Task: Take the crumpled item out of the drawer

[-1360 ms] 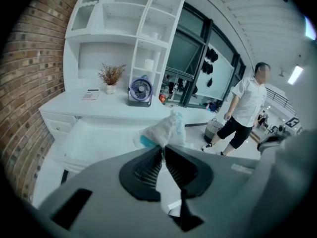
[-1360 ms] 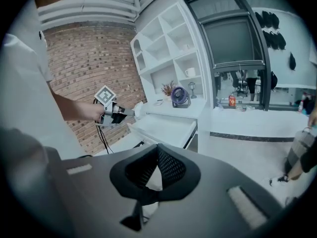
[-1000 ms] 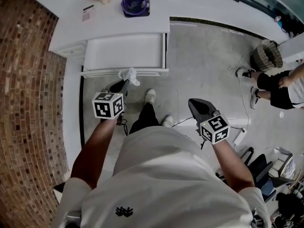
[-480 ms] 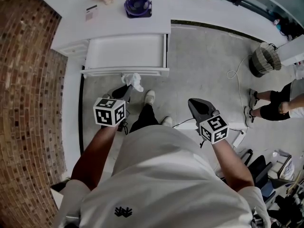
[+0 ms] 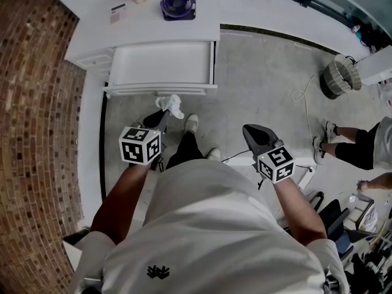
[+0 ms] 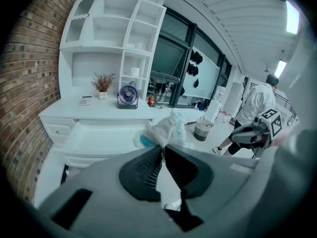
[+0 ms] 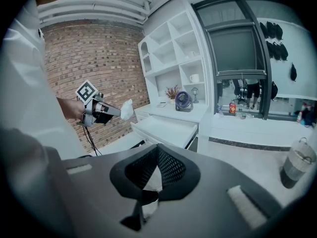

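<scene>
Left gripper [image 5: 163,113], clamped on the crumpled white wad [image 5: 171,105], has pulled nearer, clear of the open white drawer [image 5: 160,91]; removal looks complete. Right gripper [image 5: 248,131] is closed and empty.

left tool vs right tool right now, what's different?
The left tool pinches the crumpled item; the right tool holds nothing. The left tool sits just in front of the open drawer; the right tool hangs farther off to the side, over the floor. Shared: jaws together on both.
</scene>
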Demonstrator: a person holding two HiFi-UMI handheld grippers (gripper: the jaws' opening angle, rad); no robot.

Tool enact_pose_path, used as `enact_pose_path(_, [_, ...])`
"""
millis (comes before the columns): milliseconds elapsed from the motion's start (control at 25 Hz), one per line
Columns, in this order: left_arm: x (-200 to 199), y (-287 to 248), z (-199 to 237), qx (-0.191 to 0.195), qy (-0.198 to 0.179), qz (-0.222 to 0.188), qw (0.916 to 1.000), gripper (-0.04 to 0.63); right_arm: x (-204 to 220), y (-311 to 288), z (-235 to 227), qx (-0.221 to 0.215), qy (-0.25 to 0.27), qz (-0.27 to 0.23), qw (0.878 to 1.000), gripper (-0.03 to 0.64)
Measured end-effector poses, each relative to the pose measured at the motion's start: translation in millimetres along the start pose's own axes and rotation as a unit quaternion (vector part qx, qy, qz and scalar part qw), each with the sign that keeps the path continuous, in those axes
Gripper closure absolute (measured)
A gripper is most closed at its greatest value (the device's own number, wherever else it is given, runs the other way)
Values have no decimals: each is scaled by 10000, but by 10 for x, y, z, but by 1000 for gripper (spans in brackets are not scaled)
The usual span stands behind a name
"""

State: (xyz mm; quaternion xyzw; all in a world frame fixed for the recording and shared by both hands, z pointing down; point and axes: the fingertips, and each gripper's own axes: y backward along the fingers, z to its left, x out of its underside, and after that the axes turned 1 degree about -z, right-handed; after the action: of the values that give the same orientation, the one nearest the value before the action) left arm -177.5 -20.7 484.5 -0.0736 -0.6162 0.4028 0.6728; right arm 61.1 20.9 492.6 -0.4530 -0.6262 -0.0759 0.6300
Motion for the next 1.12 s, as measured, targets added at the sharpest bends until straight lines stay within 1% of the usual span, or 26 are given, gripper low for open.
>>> enact_pose_path(480, [66,23,-25,-16,-10,37,10000,565,44,1,-1,-5,-19,-9,10000,604])
enact_pose_path(1120, [36,1,-41,11,34,81,10000,565,15,-43,-53,-42,-14,13,10000,604])
